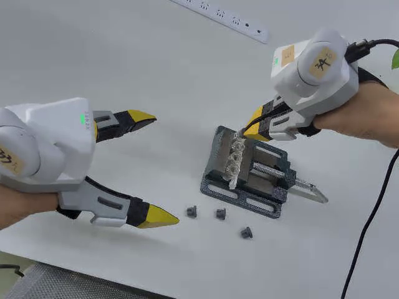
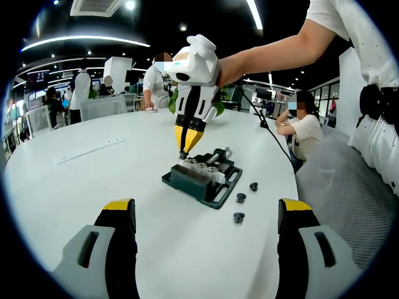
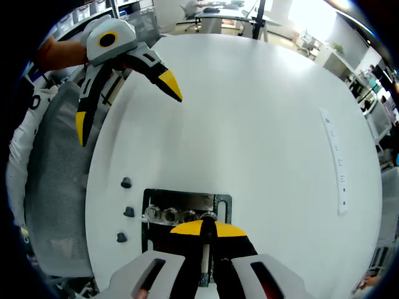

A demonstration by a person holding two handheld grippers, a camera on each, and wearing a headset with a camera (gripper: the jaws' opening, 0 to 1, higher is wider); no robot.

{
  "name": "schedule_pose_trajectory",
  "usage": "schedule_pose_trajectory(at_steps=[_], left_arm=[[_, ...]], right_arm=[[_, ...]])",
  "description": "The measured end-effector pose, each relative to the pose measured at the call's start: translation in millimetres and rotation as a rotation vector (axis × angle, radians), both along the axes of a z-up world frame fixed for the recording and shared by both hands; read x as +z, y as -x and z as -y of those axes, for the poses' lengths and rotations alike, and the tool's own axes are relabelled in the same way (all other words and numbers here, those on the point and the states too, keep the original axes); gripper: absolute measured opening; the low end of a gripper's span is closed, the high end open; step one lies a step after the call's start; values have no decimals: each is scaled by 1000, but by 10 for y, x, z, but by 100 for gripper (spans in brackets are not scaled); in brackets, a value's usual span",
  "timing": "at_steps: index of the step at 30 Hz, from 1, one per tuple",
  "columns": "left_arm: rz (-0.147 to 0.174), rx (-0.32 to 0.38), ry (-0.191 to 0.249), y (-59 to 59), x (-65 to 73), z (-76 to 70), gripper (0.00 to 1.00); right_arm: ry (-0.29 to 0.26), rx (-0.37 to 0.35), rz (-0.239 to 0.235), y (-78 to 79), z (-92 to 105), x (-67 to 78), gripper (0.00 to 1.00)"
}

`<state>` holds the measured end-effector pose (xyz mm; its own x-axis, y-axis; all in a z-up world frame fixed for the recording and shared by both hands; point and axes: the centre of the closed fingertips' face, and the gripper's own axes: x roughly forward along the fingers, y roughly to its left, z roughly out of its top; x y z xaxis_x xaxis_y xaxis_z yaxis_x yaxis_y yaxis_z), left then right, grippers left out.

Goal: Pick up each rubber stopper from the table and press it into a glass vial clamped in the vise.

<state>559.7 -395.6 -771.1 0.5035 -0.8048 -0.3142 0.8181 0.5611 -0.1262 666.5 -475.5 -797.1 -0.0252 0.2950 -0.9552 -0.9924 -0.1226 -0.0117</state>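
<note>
The right gripper [image 1: 249, 132], fingers pinching a stopper [image 2: 182, 153], presses it into the end vial [image 1: 239, 145]; next the left gripper [image 1: 163, 168], fingers spread, should fetch a loose stopper [image 1: 220, 213].

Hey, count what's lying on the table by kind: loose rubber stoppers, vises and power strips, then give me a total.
Loose rubber stoppers: 3
Vise: 1
Power strip: 1
Total: 5
</note>
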Motion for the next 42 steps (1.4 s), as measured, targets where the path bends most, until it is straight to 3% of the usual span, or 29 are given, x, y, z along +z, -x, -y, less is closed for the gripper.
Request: schedule_pose_trajectory(at_steps=[14,19,25,42], left_arm=[[3,-8,1,-7,21,41,93],[2,-14,-1,-2,19,58,93],[5,-21,1,-11,40,82,93],[13,-16,2,-39,76,91,93]], right_arm=[[42,8,-10,20,11,-16,0],[60,-25,-29,11,9,-22,0],[92,0,-21,19,-1,-26,0],[122,-19,-56,24,23,-38,0]])
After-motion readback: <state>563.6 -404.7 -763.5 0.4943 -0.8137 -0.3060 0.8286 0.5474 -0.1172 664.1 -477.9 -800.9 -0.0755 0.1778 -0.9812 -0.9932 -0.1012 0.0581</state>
